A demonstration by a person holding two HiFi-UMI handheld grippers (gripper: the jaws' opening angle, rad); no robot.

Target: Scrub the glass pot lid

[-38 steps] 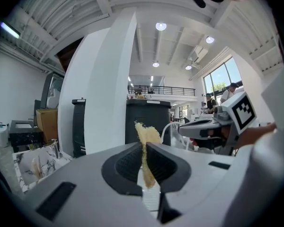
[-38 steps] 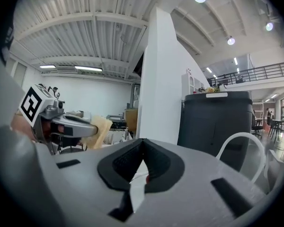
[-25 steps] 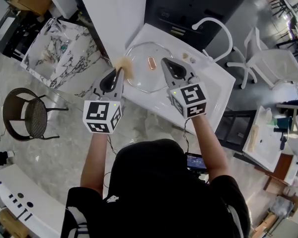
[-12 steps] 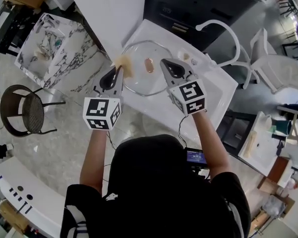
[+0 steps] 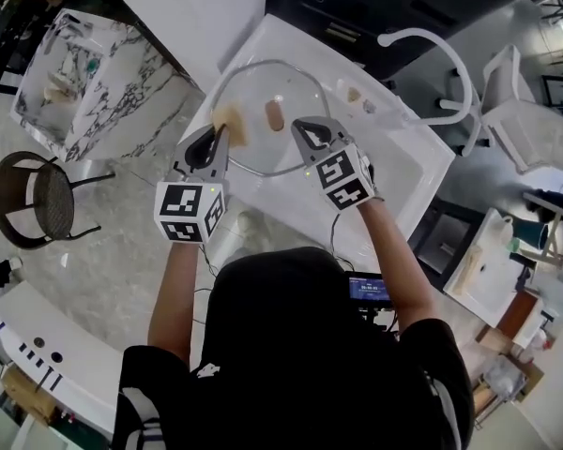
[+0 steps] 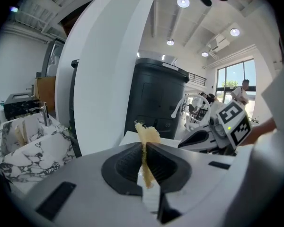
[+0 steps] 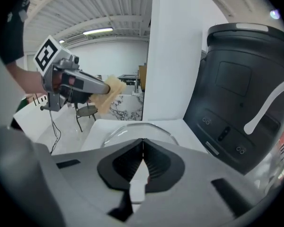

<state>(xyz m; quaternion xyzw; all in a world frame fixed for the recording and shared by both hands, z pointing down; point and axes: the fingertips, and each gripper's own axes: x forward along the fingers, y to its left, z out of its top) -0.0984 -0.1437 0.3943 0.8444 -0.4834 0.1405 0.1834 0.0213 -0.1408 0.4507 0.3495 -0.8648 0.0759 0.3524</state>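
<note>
Glass pot lid (image 5: 261, 137): lies flat in the white basin (image 5: 385, 157), with its copper-toned knob (image 5: 274, 113) facing up. Scrub pad (image 5: 233, 123), tan: sits over the lid's left rim, clamped in the left gripper (image 5: 221, 134) (jaws pressed on its lower part, frayed top sticking out). Right gripper (image 5: 298, 125): over the lid's near-right rim, jaws together, nothing between them. White faucet (image 5: 432, 45): arches beyond the lid, to its right.
</note>
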